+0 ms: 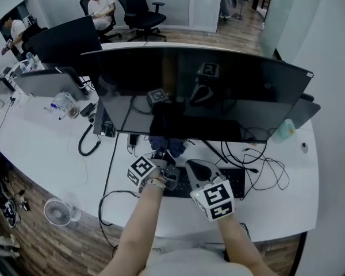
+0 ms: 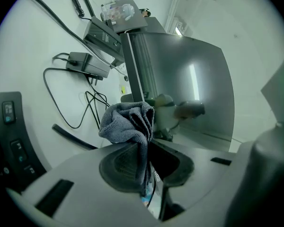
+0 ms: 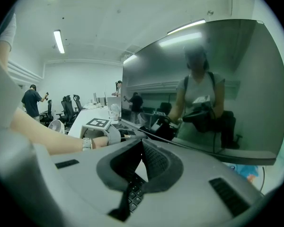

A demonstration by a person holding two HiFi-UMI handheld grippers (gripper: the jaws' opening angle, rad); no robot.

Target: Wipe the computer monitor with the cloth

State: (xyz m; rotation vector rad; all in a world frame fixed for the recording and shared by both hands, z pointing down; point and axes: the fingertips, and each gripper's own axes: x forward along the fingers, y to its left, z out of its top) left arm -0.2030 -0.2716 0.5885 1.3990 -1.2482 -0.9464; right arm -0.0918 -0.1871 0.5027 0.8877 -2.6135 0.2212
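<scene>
Head view: a wide dark computer monitor (image 1: 218, 91) stands on a white bench (image 1: 40, 148), its screen off and reflecting both marker cubes. Both arms reach in below its lower edge.

Left hand-held gripper (image 1: 161, 157): in the left gripper view its jaws are pressed together on a bunched grey cloth (image 2: 128, 122), which wells up above the pads while one fold hangs down between them. In the head view the cloth (image 1: 168, 144) sits just under the monitor's bottom edge, left of centre. Whether it touches the screen cannot be told. The same gripper view shows the monitor (image 2: 189, 89) edge-on just beyond the cloth, a black power adapter (image 2: 87, 63) with its cable lying on the bench to the left, and part of a keyboard (image 2: 4, 136) at the frame's left edge.

Right hand-held gripper (image 1: 191, 165): held low over the keyboard (image 1: 236, 180), just beside the left one. In the right gripper view its pads meet at the tips with nothing between them; keyboard keys (image 3: 135, 197) show through the gap beneath. The monitor (image 3: 217, 89) fills the right of that view and mirrors a person.

Loose cables (image 1: 264, 165) lie on the bench right of the keyboard. A small fan (image 1: 57, 211) stands on the floor at lower left.
</scene>
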